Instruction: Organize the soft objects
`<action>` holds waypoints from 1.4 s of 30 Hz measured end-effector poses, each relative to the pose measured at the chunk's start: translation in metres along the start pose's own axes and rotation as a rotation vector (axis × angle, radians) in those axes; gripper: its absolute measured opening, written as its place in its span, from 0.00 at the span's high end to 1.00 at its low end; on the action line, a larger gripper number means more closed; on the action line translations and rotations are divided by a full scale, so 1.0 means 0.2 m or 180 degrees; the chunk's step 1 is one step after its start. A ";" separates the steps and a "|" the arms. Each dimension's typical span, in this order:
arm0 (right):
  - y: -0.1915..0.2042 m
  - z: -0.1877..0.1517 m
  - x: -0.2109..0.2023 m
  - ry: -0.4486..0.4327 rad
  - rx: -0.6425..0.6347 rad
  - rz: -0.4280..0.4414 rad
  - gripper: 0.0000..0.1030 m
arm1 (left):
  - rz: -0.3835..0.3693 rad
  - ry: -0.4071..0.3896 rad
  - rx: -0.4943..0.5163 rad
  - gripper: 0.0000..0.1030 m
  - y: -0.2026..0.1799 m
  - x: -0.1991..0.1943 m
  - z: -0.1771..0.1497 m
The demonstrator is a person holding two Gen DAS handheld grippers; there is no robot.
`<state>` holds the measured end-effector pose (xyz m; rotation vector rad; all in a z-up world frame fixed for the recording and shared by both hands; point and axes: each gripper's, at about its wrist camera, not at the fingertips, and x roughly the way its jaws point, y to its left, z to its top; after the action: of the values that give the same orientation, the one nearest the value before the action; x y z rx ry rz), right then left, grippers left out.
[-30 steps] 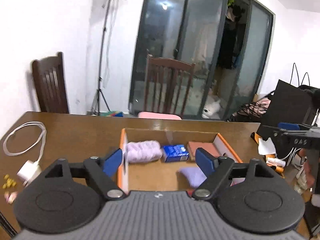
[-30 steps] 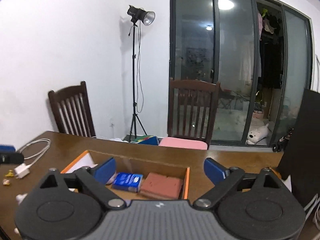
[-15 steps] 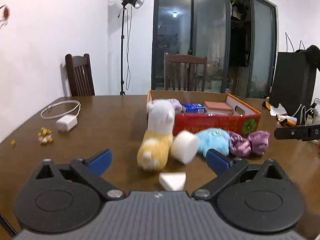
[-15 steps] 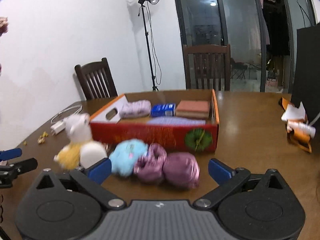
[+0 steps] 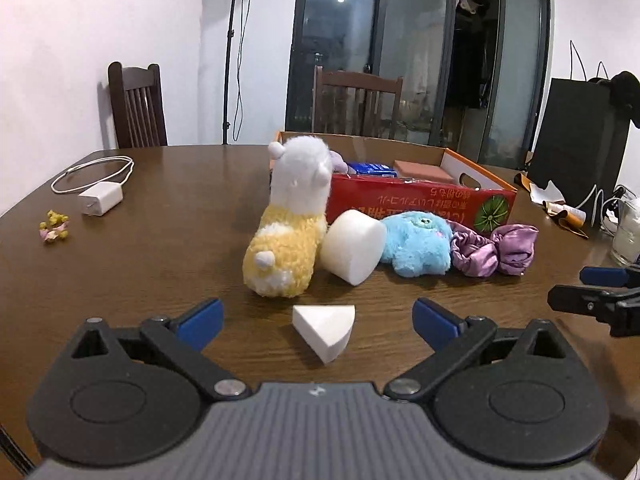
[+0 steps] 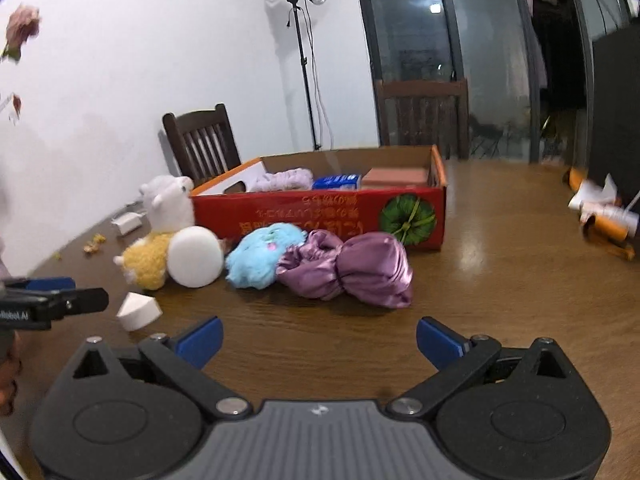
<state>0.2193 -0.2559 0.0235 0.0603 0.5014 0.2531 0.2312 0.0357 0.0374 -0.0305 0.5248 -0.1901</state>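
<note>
A red cardboard box (image 5: 420,200) (image 6: 320,216) stands on the brown table with a lilac plush, a blue packet and a pink-brown block inside. In front of it lie a white-and-yellow alpaca plush (image 5: 288,224) (image 6: 158,236), a round white sponge (image 5: 352,246) (image 6: 195,256), a blue fluffy toy (image 5: 416,246) (image 6: 260,254) and a purple satin cloth (image 5: 496,250) (image 6: 352,270). A small white wedge sponge (image 5: 325,326) (image 6: 138,311) lies nearest. My left gripper (image 5: 316,316) is open just before the wedge. My right gripper (image 6: 318,340) is open and empty, short of the purple cloth.
A white charger with cable (image 5: 100,200) and small yellow-pink bits (image 5: 54,228) lie at the left. Orange-and-white wrappers (image 6: 600,212) and a glass (image 5: 628,236) are at the right. Chairs, a light stand and a black bag stand beyond the table.
Both grippers pulled back from over the box and dropped low toward the table front. The soft toys in front of the box came into view and now look closer.
</note>
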 end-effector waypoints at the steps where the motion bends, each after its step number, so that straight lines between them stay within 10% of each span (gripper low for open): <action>1: 0.01 0.01 0.00 -0.0037 -0.0062 -0.0017 0.01 | -0.0007 -0.0005 -0.0005 0.00 0.00 0.02 0.00; 9: 0.08 0.12 0.15 -0.0038 0.0078 0.0325 0.24 | 0.0078 0.0085 -0.0121 0.01 0.07 0.14 0.01; 22: 0.52 0.39 0.64 0.0168 -0.0576 0.0808 0.29 | 0.0140 0.0057 -0.0465 0.06 0.23 0.12 -0.01; 24: 0.55 0.40 0.71 0.0301 -0.0562 0.0868 0.59 | 0.0150 0.0086 -0.0482 0.06 0.23 0.12 -0.02; 30: 0.41 0.30 0.53 0.0330 -0.0248 0.1040 0.64 | 0.0082 0.0095 -0.0490 0.06 0.20 0.09 -0.02; 42: -0.05 -0.06 -0.06 0.0402 0.0342 0.0556 0.47 | -0.1167 0.0280 -0.0589 0.13 -0.11 0.15 0.01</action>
<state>0.2059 -0.2678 0.0167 0.1944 0.6362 0.4025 0.2536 0.0089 0.0267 -0.3012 0.6211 -0.5023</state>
